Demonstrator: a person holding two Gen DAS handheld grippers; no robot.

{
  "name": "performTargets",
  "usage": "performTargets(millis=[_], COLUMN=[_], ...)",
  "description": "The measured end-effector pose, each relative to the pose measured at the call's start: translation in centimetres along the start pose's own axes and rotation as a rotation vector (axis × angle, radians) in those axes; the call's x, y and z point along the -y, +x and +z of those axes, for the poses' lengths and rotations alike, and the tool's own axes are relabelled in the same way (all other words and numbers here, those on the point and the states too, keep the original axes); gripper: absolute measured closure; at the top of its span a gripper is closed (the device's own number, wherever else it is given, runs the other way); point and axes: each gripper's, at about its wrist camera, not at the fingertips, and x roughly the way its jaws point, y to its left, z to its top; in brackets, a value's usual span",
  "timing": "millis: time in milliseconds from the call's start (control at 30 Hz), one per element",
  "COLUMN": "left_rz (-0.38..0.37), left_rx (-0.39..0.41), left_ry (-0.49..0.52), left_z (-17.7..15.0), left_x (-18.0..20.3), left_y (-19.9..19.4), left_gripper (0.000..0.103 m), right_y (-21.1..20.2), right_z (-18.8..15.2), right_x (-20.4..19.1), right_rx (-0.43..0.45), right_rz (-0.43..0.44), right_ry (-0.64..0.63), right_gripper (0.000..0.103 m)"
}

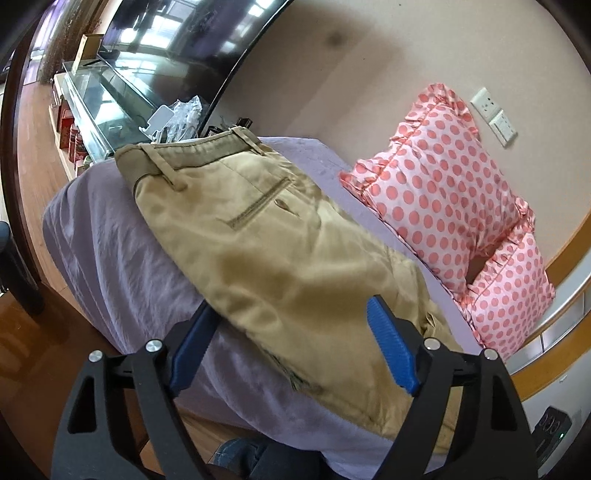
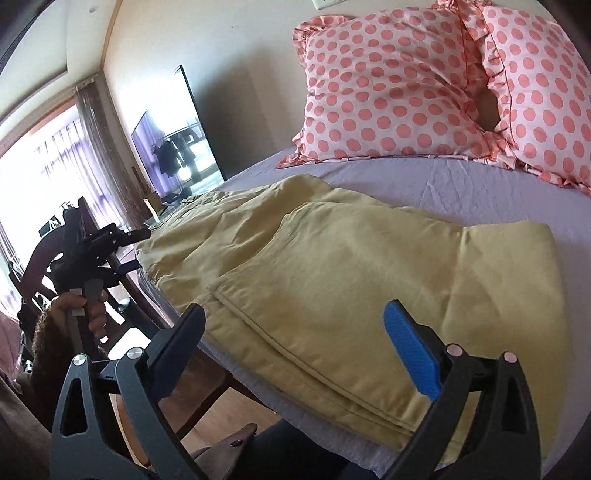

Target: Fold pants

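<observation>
Tan pants (image 1: 266, 229) lie on a lilac-sheeted bed (image 1: 110, 236), folded over, with waistband and back pocket toward the far end. In the right wrist view the pants (image 2: 332, 266) show leg hems laid over the upper part. My left gripper (image 1: 291, 332) is open, empty, its blue pads astride the pants' near edge. It also shows in the right wrist view (image 2: 135, 251), held by a hand at the bed's left edge. My right gripper (image 2: 295, 332) is open, empty, just above the folded legs' near edge.
Two pink polka-dot pillows (image 2: 399, 81) lean against the wall at the bed's far side. A large TV (image 1: 192, 33) and a glass cabinet (image 1: 99, 107) stand beyond the bed's end. A dark wooden chair (image 2: 122, 295) stands at the bed's left side.
</observation>
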Motion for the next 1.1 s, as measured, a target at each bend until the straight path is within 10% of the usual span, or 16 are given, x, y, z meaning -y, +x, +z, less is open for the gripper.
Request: performTargets(millis=[233, 333, 433, 567, 700, 867, 1000, 1100], left_rz=[-0.076, -0.065, -0.039, 0.059, -0.035, -0.345, -0.389, -0.301], left_rx=[0.002, -0.012, -0.025, 0.062, 0.128, -0.065, -0.302, -0.163], left_ry=[-0.145, -0.251, -0.202, 0.163, 0.542, 1.055, 1.344, 1.629], left_z=[1.6, 1.9, 2.6, 4.0, 1.4, -12.3, -23.2, -28.6], left_x=[-2.1, -3.9, -3.1, 6.0, 18.5, 31.1, 31.9, 30.7], left_y=[0.8, 1.3, 1.2, -0.5, -2.2, -0.9, 2.5, 2.4], left_gripper=[0.031, 0.09, 0.093, 0.095, 0.095, 0.094, 0.094, 0.093], right_y=[0.3, 0.2, -0.1, -1.5, -5.1, -11.1, -13.8, -13.4], right_z=[-0.4, -0.5, -0.6, -0.5, -0.2, -0.9, -1.8, -1.8], right_x=[1.2, 1.5, 1.8, 2.8, 5.2, 10.7, 15.0, 17.7], right_rx=[-0.006, -0.003, 0.003, 0.049, 0.173, 0.314, 0.358, 0.316], right_rz=[0.024, 0.035, 0.044, 0.031, -0.019, -0.106, -0.057, 0.004], right_ry=[0.057, 0.069, 0.069, 0.085, 0.152, 0.335, 0.523, 0.629], right_gripper=[0.003, 0.002, 0.002, 0.002, 0.002, 0.002, 0.002, 0.002])
